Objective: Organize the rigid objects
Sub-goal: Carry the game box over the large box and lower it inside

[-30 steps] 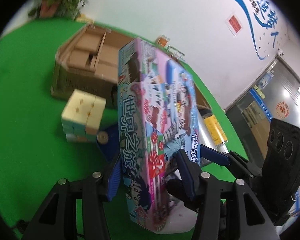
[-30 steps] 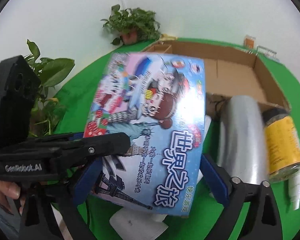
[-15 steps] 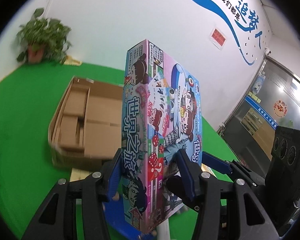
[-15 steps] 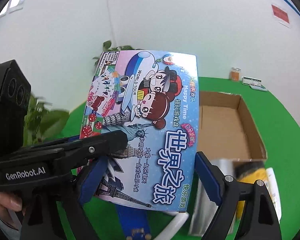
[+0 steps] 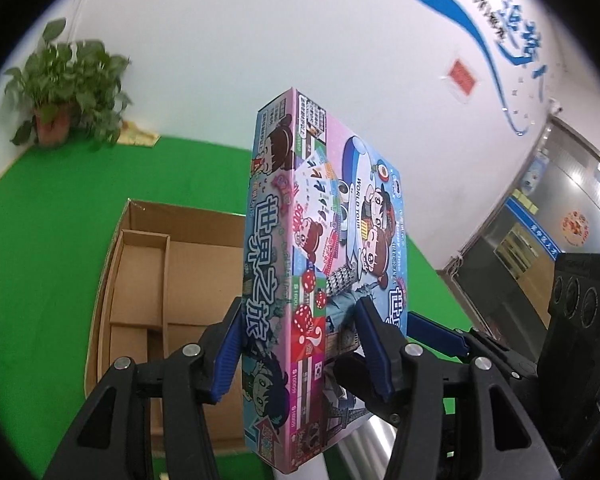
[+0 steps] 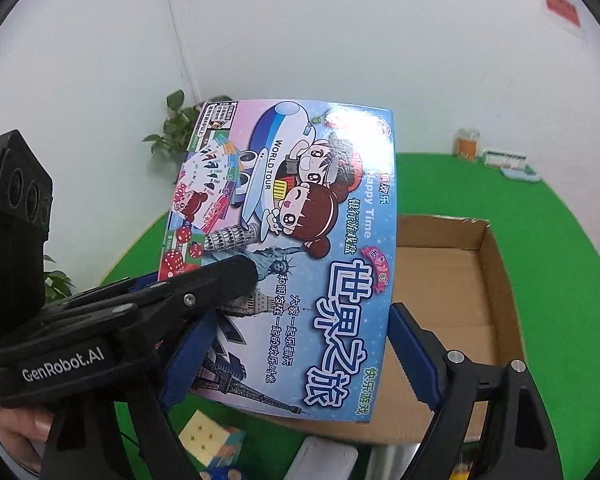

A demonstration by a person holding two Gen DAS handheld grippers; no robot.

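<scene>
Both grippers, left gripper (image 5: 300,344) and right gripper (image 6: 296,344), pinch the game box (image 6: 292,248) by opposite edges, the right jaws having just been closing, carrying it above the cardboard box (image 6: 452,288); next, lower it inside level.

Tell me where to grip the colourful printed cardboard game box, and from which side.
Best grip the colourful printed cardboard game box near its lower end, across its narrow depth, coming from below, as the left gripper does: it stands upright and those flat faces sit closest together.
</scene>
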